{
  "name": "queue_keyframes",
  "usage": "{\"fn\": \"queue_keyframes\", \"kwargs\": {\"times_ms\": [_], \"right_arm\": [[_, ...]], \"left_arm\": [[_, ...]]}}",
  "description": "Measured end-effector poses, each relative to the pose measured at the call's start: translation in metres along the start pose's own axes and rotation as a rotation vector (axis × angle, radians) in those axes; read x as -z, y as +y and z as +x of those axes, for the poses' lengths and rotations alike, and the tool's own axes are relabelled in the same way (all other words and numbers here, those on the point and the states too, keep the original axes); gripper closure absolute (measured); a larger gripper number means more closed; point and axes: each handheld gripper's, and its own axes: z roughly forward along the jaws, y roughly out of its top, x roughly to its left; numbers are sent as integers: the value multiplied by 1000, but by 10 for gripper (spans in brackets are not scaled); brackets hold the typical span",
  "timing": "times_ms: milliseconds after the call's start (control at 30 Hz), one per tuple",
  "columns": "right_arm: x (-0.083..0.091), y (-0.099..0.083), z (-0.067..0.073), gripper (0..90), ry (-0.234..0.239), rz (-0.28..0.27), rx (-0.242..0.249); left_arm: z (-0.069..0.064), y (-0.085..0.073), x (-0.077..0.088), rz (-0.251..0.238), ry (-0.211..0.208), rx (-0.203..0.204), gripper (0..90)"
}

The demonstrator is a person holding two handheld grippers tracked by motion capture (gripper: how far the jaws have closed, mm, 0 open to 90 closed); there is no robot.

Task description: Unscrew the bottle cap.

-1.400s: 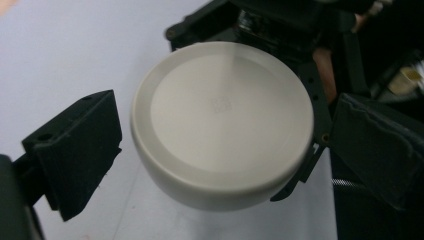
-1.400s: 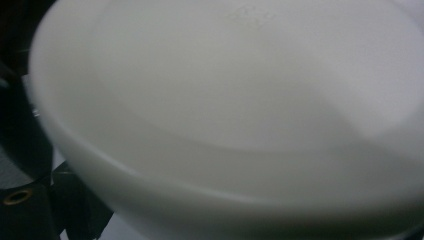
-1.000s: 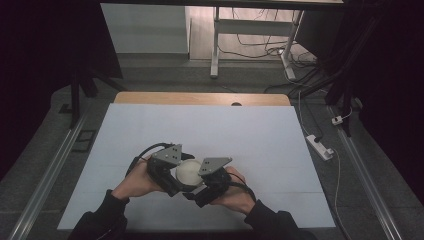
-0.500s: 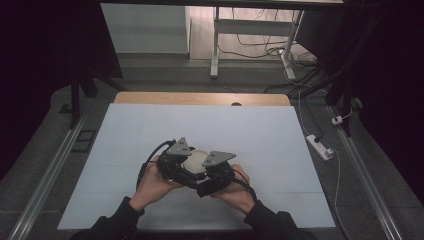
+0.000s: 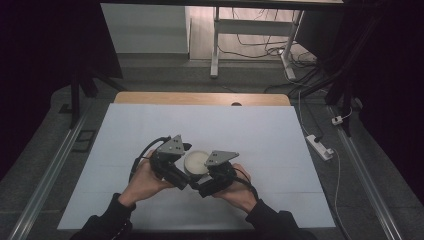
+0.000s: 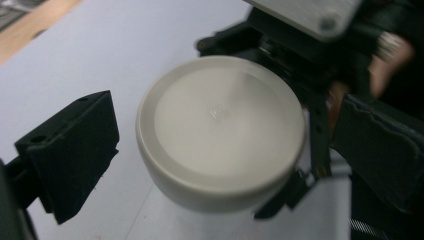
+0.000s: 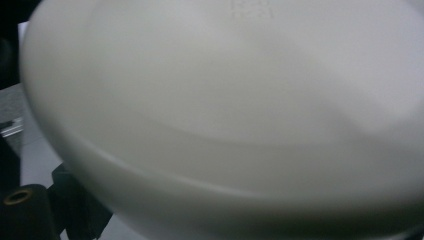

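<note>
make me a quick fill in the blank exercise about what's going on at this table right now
1. The round lid between the two claws is ____ in colour.
2. In the left gripper view, the left claw stands ____, its jaws spread on either side of the lid.
3. The table is covered by a pale sheet, with a strip of bare ____ at its far edge.

Missing words: white; open; wood

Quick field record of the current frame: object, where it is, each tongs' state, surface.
object: round cream-white lid-like piece
position: between the two tongs, near the table's front middle
left tongs: open, jaws either side of the piece, not touching
right tongs: close against the piece; jaw state cannot be told
surface: white table sheet
</note>
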Motion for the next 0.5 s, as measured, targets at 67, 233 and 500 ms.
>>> {"fn": "queue_keyframes", "kwargs": {"times_ms": [67,233,500], "right_arm": [[1,1,1,62,21,-3,5],[1,3,10,62,109,-10,64],[-2,3,19,62,128,8,109]], "left_arm": [[1,-2,5,15,-32,-40,3],[3,-7,8,22,-156,-121,20],[0,-10,-3,66,-147,-148,75]]}}
